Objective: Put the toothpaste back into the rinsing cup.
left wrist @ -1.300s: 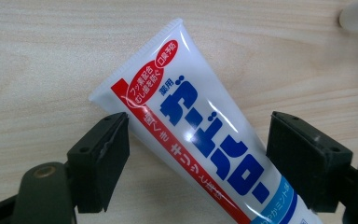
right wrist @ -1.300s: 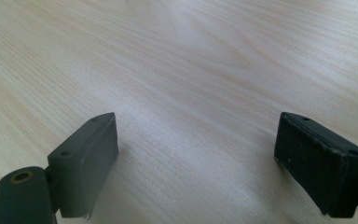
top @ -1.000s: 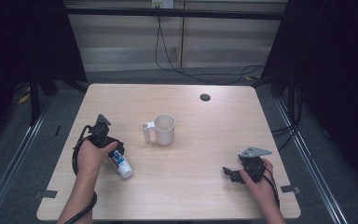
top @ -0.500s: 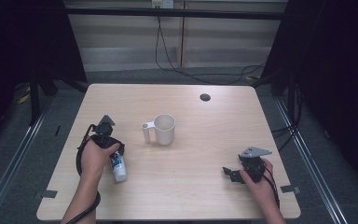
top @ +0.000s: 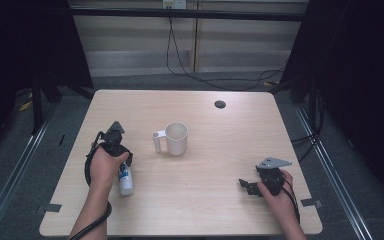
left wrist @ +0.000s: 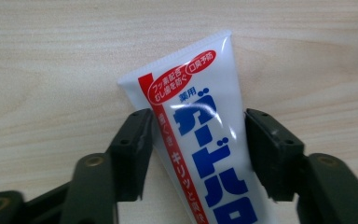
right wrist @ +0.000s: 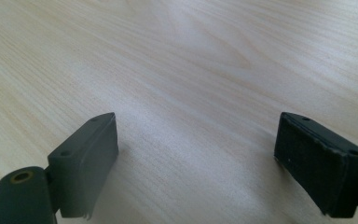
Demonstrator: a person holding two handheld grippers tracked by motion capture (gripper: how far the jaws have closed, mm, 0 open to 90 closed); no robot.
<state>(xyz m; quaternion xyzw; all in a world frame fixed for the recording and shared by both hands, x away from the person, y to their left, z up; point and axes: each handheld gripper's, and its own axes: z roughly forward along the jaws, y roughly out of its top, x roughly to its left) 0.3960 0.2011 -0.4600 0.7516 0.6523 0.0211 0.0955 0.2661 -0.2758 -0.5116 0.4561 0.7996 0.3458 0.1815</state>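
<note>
**Left jaws closing on tube; right idle**

Wooden counter (top: 210, 210), pale grain, seen from above.

Tube (top: 125, 179): white toothpaste tube w/ blue and red print, lying flat on counter, front-left area, just beside and partly under left hand. In left gripper view, tube (left wrist: 200, 130) runs from bottom of frame upward, crimped flat end pointing away, tilted slightly to the left.

Left gripper (top: 122, 159): held over tube, pointing down at counter. Jaws one on each side of tube body, have just been closing in on it. Left-hand pad (left wrist: 133, 149) touching tube's red-striped edge; right-hand pad right at the opposite edge, contact there likely but hard to tell for sure. No visible squeeze or dent in tube. Tube lying on counter, not lifted.

Right gripper (top: 247, 186): front-right of counter, well apart from tube and mug, held low in right hand. In right gripper view, gripper (right wrist: 196, 149) has jaws spread wide, nothing between them, bare wood only.

Mug (top: 172, 139): white, upright, near counter centre, handle facing left toward left gripper. Apart from tube, not touched by either gripper.

Small dark round spot (top: 220, 104) near far edge of counter, right of centre. Cables on floor beyond counter.
</note>
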